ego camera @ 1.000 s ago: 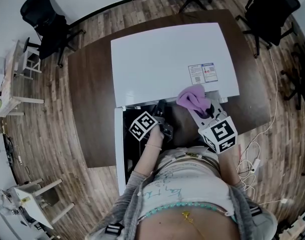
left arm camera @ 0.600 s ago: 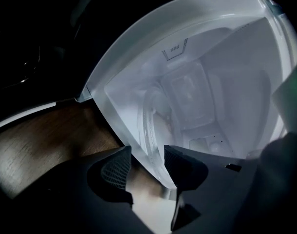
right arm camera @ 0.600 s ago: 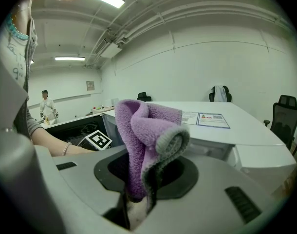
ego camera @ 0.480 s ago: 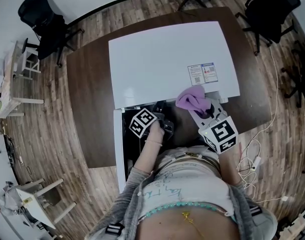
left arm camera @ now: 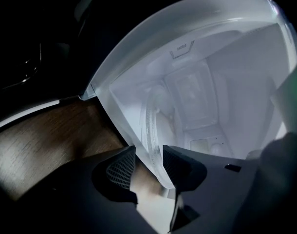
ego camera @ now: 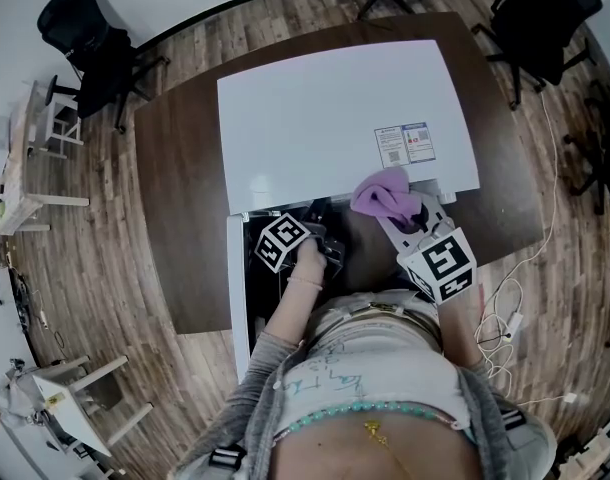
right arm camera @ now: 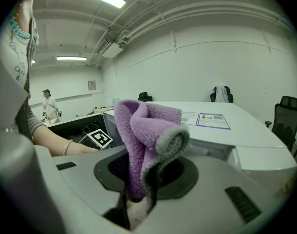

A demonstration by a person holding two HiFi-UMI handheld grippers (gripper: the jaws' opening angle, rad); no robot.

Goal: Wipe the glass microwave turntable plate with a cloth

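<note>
My left gripper (left arm camera: 148, 167) reaches into the open microwave (ego camera: 335, 118), its jaws drawn narrow and pinching the rim of the glass turntable plate (left arm camera: 153, 130). The plate runs off toward 12 o'clock inside the white cavity. My right gripper (right arm camera: 139, 199) is clamped on the bunched purple cloth (right arm camera: 143, 130), held outside the microwave at 3 o'clock of the left gripper, over the dark table (ego camera: 185, 168)
</note>
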